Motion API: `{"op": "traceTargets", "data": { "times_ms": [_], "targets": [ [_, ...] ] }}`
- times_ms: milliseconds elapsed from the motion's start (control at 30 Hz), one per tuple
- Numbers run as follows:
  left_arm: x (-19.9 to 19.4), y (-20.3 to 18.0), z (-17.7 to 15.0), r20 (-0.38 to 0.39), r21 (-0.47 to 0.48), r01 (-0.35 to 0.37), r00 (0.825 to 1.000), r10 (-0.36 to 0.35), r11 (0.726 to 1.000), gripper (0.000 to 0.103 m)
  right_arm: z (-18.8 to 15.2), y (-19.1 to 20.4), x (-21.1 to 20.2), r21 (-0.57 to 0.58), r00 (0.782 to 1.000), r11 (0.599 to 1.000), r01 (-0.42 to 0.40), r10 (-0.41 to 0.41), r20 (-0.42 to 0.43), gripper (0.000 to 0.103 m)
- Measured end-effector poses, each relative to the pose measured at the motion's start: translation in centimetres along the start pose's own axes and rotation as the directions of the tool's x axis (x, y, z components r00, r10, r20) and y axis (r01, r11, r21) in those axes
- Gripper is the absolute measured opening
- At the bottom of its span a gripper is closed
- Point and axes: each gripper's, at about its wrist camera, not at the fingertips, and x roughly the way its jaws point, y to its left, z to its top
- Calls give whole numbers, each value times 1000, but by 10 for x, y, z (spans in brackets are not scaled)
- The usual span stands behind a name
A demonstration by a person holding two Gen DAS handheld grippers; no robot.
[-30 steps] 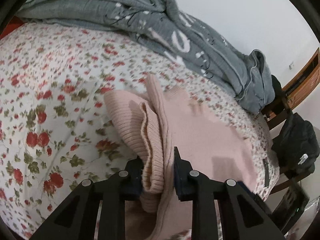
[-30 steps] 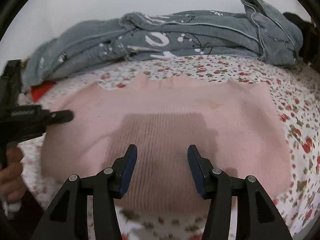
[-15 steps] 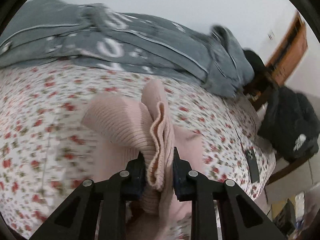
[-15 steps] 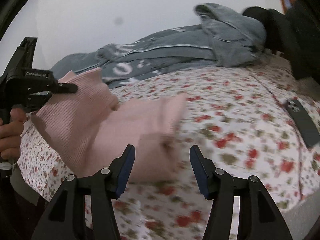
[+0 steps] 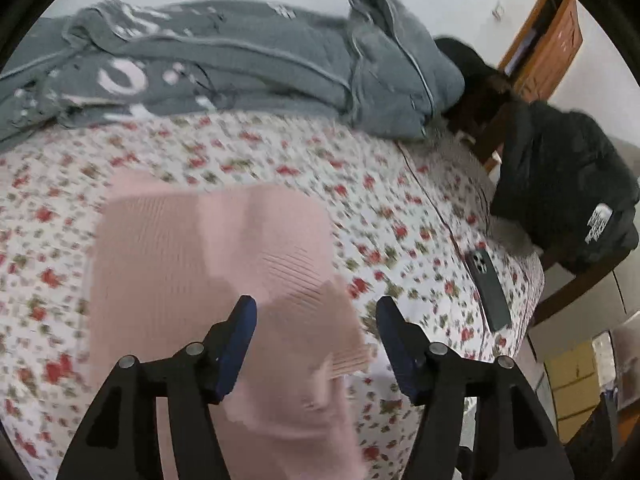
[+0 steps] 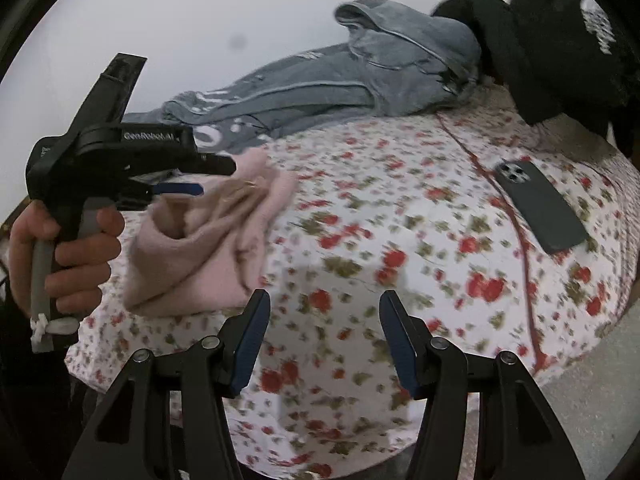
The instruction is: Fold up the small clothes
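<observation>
- Left wrist view showed our left gripper (image 5: 314, 334) with jaws now wide apart and empty; half a second earlier they had pinched the pink ribbed sweater (image 5: 208, 264).
- We had dropped the sweater, folded over, on the near left of the floral bedsheet (image 5: 380, 208).
- Our right gripper (image 6: 324, 334) hung open and empty above bare sheet, the sweater to its left.
- We judged this fold laid, needing smoothing.

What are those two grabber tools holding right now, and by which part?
Nothing. The left gripper is open above the pink sweater, which lies loose on the floral bedsheet. The right gripper is open over bare sheet.
</observation>
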Motion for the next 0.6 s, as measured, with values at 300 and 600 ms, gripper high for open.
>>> {"op": "traceTargets", "data": {
  "times_ms": [300, 600],
  "targets": [
    [-62, 93, -33, 93, -48, -133, 986, 137, 990, 69, 22, 78, 8, -112, 962, 964, -241, 252, 105, 63],
    [-77, 151, -108, 30, -39, -238, 971, 239, 970, 69, 45, 111, 86, -76, 978, 976, -203, 207, 39, 16]
  ]
}}
